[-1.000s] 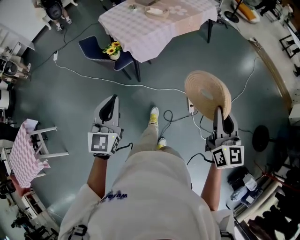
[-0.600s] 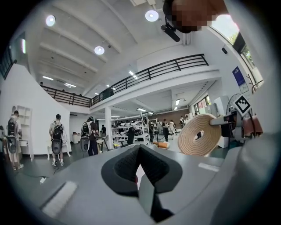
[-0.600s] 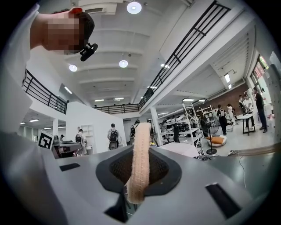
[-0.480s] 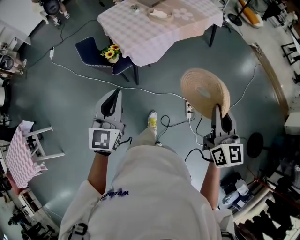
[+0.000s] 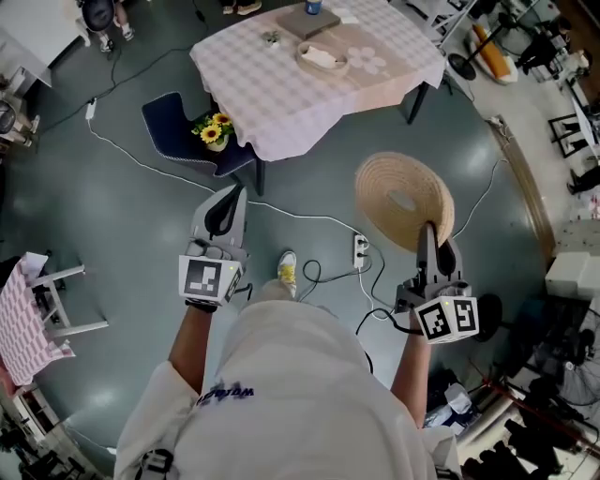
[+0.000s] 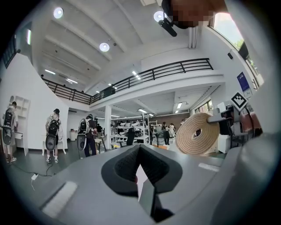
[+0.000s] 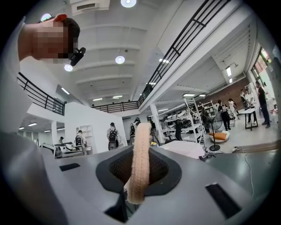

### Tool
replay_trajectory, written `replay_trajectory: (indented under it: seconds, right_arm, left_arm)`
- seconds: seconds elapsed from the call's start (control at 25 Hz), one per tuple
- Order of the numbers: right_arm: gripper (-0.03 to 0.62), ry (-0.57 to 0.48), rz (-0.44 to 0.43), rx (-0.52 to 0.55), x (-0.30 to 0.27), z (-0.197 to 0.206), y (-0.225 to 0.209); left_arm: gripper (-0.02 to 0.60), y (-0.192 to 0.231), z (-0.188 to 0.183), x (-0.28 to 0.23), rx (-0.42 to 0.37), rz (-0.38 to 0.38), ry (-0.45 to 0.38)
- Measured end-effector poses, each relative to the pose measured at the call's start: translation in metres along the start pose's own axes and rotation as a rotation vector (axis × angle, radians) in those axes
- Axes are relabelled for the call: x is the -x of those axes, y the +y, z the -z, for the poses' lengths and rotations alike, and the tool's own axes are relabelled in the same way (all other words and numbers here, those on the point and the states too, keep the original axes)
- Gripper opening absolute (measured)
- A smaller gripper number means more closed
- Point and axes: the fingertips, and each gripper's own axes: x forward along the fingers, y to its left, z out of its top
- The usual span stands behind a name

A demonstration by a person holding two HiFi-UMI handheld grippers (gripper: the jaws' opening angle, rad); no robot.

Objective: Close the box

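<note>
A round woven straw lid (image 5: 403, 199) stands on edge in my right gripper (image 5: 427, 231), whose jaws are shut on its rim. In the right gripper view the rim (image 7: 140, 158) runs straight up between the jaws. The lid (image 6: 197, 134) also shows at the right of the left gripper view. My left gripper (image 5: 225, 204) is held level over the floor, shut with nothing in it. A shallow round woven box (image 5: 322, 58) lies on the pink checked table (image 5: 272, 94) ahead, well apart from both grippers.
A blue chair (image 5: 183, 117) with a pot of sunflowers (image 5: 214, 131) stands at the table's near left corner. White cable and a power strip (image 5: 359, 251) lie on the floor ahead. A dark book (image 5: 307, 21) lies on the table. A pink-covered stand (image 5: 23, 323) is at left.
The table and chair have come nearer in the head view as the person walks toward them. Both grippers travel along level. The right grip on the lid is unchanged.
</note>
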Motion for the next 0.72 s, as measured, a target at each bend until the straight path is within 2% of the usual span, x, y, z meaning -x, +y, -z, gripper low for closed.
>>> replay_trajectory:
  seconds: [0.32,0.56,0.72]
  right_arm:
    - [0.044,-0.010,-0.006,0.013,-0.057,-0.005,0.008]
    - [0.044,0.012,0.012,-0.046,-0.092,0.007,0.008]
    - [0.046,0.005,0.020,-0.038,-0.104,0.004,0.016]
  left_arm:
    - [0.000,0.034,0.010,-0.036,0.013,0.008,0.014]
    - [0.000,0.063,0.008,-0.051,0.016,0.005,0.015]
    - [0.000,0.063,-0.009,-0.065,-0.052,0.032,-0.006]
